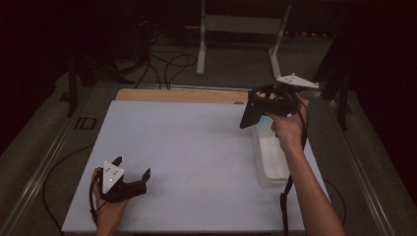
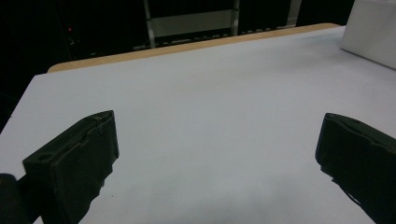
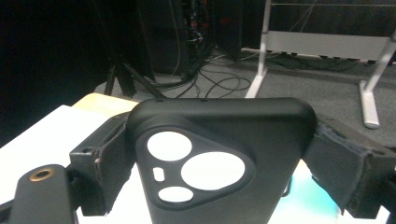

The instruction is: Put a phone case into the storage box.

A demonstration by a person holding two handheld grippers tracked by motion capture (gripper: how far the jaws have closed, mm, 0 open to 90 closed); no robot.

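The right gripper (image 1: 255, 105) pinches a black phone case (image 3: 219, 158) by its two side edges, held up in the air above the far end of a clear plastic bin (image 1: 270, 157) at the right edge of the white table (image 1: 187, 147). No writing reads on the case. The left gripper (image 1: 132, 173), jaws spread and holding nothing, rests near the left front corner, with open white surface between the two.

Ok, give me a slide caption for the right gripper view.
Right gripper clamps a black phone case by its edges, camera cutouts facing the lens.
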